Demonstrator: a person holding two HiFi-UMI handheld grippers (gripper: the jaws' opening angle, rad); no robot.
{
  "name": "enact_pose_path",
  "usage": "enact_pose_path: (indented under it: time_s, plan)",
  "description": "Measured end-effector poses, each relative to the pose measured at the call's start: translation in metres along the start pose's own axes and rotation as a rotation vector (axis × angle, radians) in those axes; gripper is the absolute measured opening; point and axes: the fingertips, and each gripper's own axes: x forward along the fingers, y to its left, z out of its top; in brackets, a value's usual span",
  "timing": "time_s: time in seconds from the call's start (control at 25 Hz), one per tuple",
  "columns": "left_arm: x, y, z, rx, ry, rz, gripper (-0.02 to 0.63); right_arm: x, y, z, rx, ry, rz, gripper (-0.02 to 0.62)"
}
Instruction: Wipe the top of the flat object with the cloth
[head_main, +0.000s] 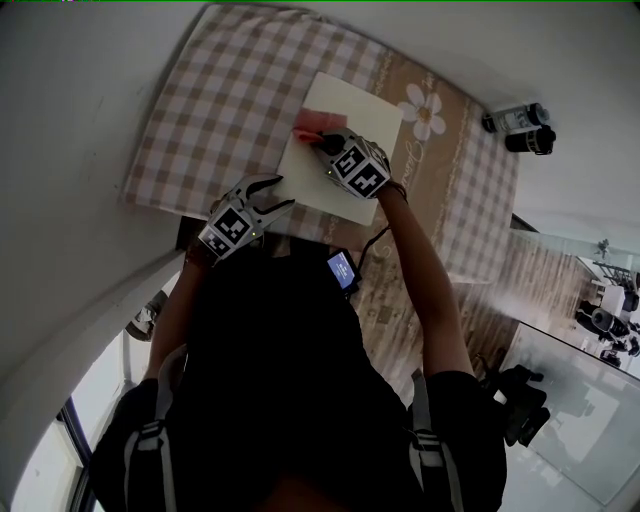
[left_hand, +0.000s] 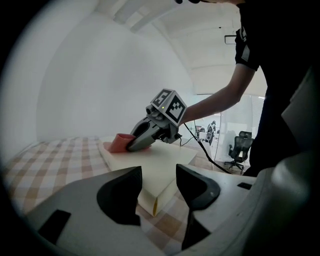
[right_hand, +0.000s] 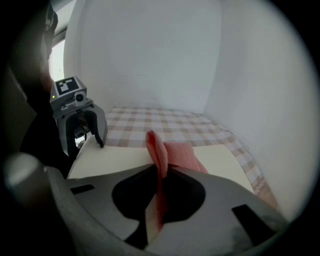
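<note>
Pink cloth (head_main: 312, 128), pinched in the right tongs (head_main: 322, 141), pressed onto the cream board (head_main: 350, 110) for wiping, while the spread left tongs (head_main: 274, 194) sat at its edge, likely steadying it.

A beige checked tablecloth (head_main: 200, 110) is spread against a white wall (head_main: 70, 120) at the upper left of the head view. Wood-grain floor (head_main: 520, 280) is seen at right, and a bright window (head_main: 45, 465) at lower left.

Right gripper (right_hand: 159, 169) clamps cloth (right_hand: 178, 152) on flat object (right_hand: 120, 157).
</note>
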Motion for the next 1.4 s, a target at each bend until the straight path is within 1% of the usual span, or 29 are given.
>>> enact_pose_path:
  time_s: [0.16, 0.28, 0.6, 0.92, 1.08, 1.2, 1.4]
  plan:
    - [0.000, -0.001, -0.001, 0.015, -0.001, 0.013, 0.225, -0.003, 0.014, -0.003, 0.017, 0.003, 0.008, 0.015]
    - [-0.001, -0.003, -0.001, 0.033, -0.004, 0.015, 0.233, -0.006, 0.025, -0.001, 0.006, -0.008, 0.012, 0.015]
    - [-0.001, -0.003, -0.003, 0.037, -0.005, 0.013, 0.233, -0.012, 0.056, 0.000, 0.002, -0.015, 0.032, 0.015]
    - [0.000, -0.004, -0.011, 0.069, -0.038, 0.019, 0.235, -0.017, 0.081, 0.002, -0.009, -0.029, 0.060, 0.015]
    - [-0.007, -0.001, -0.011, 0.060, -0.055, 0.039, 0.235, -0.021, 0.095, 0.001, -0.006, -0.037, 0.082, 0.015]
    - [-0.012, -0.001, -0.006, 0.040, -0.040, 0.038, 0.235, -0.023, 0.104, 0.001, -0.013, -0.038, 0.103, 0.015]
    - [-0.013, -0.001, -0.015, 0.043, -0.037, 0.045, 0.235, -0.027, 0.119, 0.002, -0.023, -0.040, 0.131, 0.015]
